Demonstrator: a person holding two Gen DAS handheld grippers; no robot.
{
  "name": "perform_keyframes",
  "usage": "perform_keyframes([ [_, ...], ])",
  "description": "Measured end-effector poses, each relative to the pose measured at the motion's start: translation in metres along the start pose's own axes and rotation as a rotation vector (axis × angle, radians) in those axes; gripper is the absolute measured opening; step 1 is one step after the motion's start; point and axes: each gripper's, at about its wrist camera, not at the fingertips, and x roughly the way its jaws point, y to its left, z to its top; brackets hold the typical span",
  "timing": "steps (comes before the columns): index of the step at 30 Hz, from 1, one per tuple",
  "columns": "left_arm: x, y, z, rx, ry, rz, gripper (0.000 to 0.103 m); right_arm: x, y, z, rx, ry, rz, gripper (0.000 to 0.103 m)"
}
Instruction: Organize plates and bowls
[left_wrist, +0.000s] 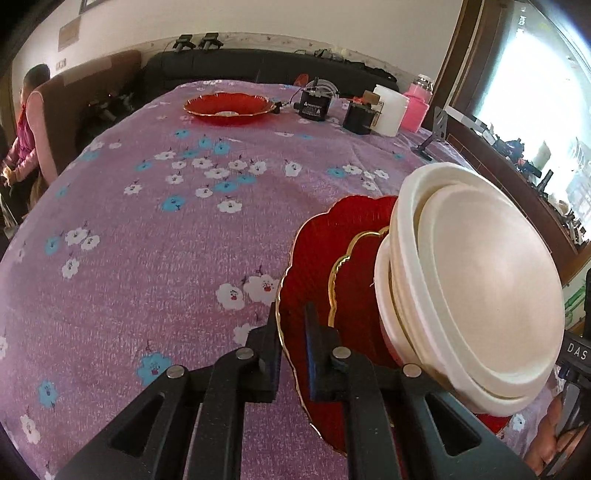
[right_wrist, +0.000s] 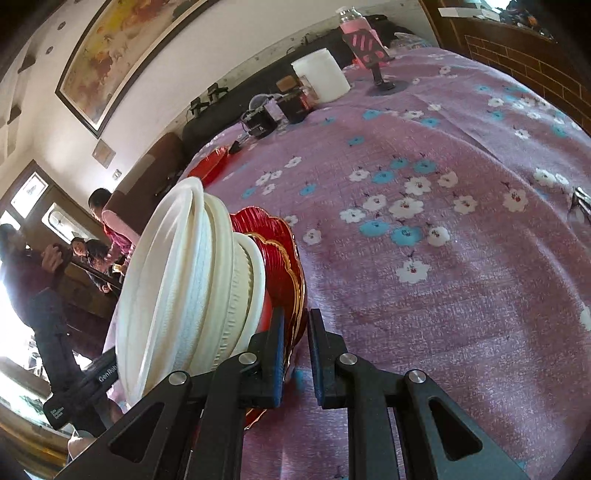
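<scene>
A stack of dishes hangs between my two grippers over the purple flowered tablecloth (left_wrist: 147, 229). A large red plate with a gold scalloped rim (left_wrist: 317, 251) is at the bottom, a smaller red plate (left_wrist: 354, 280) lies on it, and nested white bowls (left_wrist: 476, 295) sit on top. My left gripper (left_wrist: 293, 354) is shut on the large red plate's rim. On the opposite side my right gripper (right_wrist: 295, 354) is shut on the rims of the red plates (right_wrist: 288, 266), beside the white bowls (right_wrist: 177, 288). The whole stack looks tilted in both views.
Another red dish (left_wrist: 229, 105) sits at the table's far end. Near it are black devices (left_wrist: 314, 105), a white tub (left_wrist: 388, 110), a pink bottle (left_wrist: 417, 107) and a phone stand (right_wrist: 373, 51). People (right_wrist: 44, 266) are beyond the table's edge.
</scene>
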Motion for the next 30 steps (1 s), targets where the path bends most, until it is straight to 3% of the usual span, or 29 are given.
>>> perform_keyframes([
  [3,-0.003,-0.002,-0.003,0.019,-0.014,0.016,0.013,0.0,-0.002,0.0,0.004,-0.003,0.014,0.016],
  [7,-0.007,0.004,-0.008,0.011,-0.023,0.005,0.031,-0.003,-0.001,0.0,-0.012,-0.007,0.001,0.016],
  [9,-0.01,0.008,-0.01,0.005,-0.022,0.002,0.036,-0.009,-0.001,-0.003,-0.019,-0.023,-0.014,0.017],
  [11,-0.013,0.012,-0.015,0.001,-0.023,-0.007,0.043,-0.017,-0.003,-0.004,-0.025,-0.043,-0.028,0.021],
  [13,-0.016,0.014,-0.019,0.001,-0.033,0.007,0.048,-0.026,-0.004,-0.007,-0.033,-0.071,-0.058,0.033],
  [15,-0.019,0.013,-0.023,0.008,-0.037,0.012,0.049,-0.034,-0.007,-0.01,-0.043,-0.114,-0.091,0.04],
  [17,-0.025,0.013,-0.028,0.023,-0.055,0.041,0.055,-0.038,-0.013,-0.011,-0.036,-0.141,-0.138,0.04],
  [23,-0.037,0.016,-0.042,0.034,-0.094,0.087,0.065,-0.058,-0.021,-0.016,-0.001,-0.208,-0.174,0.041],
  [30,-0.046,0.014,-0.051,0.067,-0.126,0.149,0.075,-0.077,-0.009,-0.025,-0.016,-0.267,-0.164,0.051],
])
